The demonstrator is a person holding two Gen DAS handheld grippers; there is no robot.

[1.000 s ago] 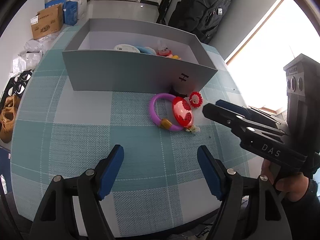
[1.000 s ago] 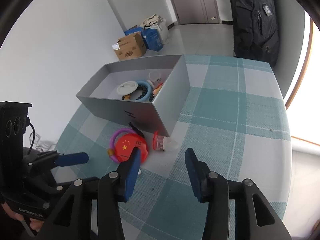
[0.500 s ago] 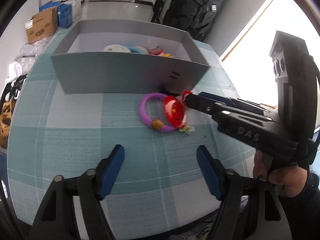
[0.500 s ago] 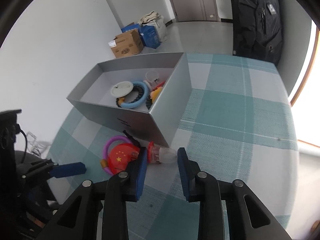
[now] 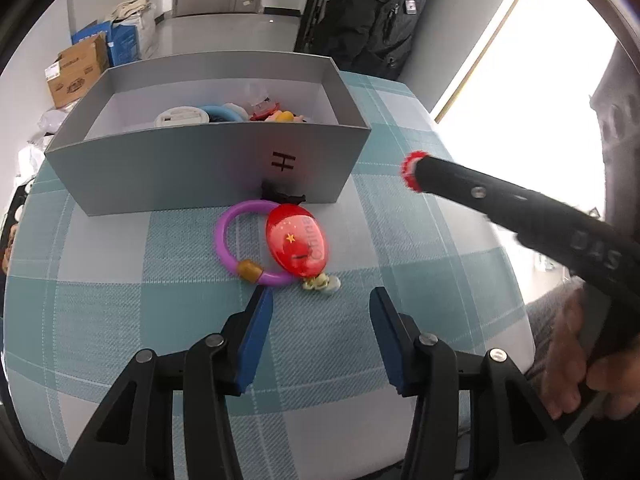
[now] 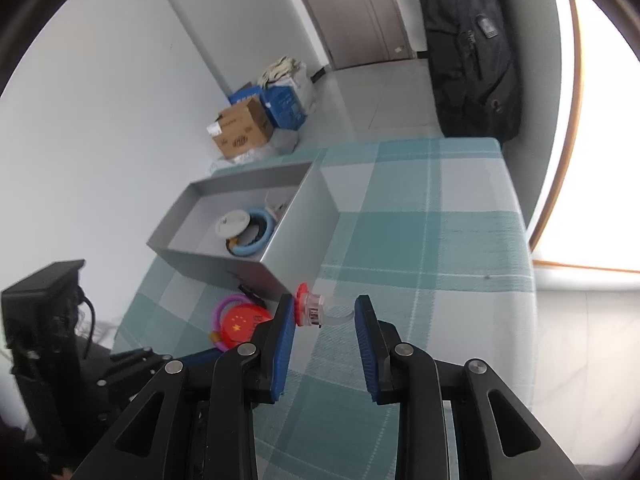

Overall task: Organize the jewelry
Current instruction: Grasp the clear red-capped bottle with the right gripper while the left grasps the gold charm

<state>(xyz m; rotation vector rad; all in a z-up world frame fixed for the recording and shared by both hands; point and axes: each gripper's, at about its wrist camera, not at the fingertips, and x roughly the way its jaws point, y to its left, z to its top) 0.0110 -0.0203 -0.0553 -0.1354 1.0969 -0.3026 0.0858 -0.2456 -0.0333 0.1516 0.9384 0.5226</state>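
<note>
A grey open box marked "H" stands on the checked tablecloth and holds several trinkets, among them a white disc and a blue ring. In front of it lie a purple bangle, a red oval badge, a small pale charm and a black clip. My left gripper is open, just short of the bangle and charm. My right gripper is shut on a clear ring with a red flower top, lifted above the table; the flower also shows in the left wrist view.
The table's right and near edges drop to the floor. Cardboard and blue boxes sit on the floor beyond the box. A black coat hangs by the door. A bright window is on the right.
My right gripper closed on the red-flower ring beside the badge and lifted it up and to the right. My left gripper moved forward toward the bangle and narrowed its opening.
</note>
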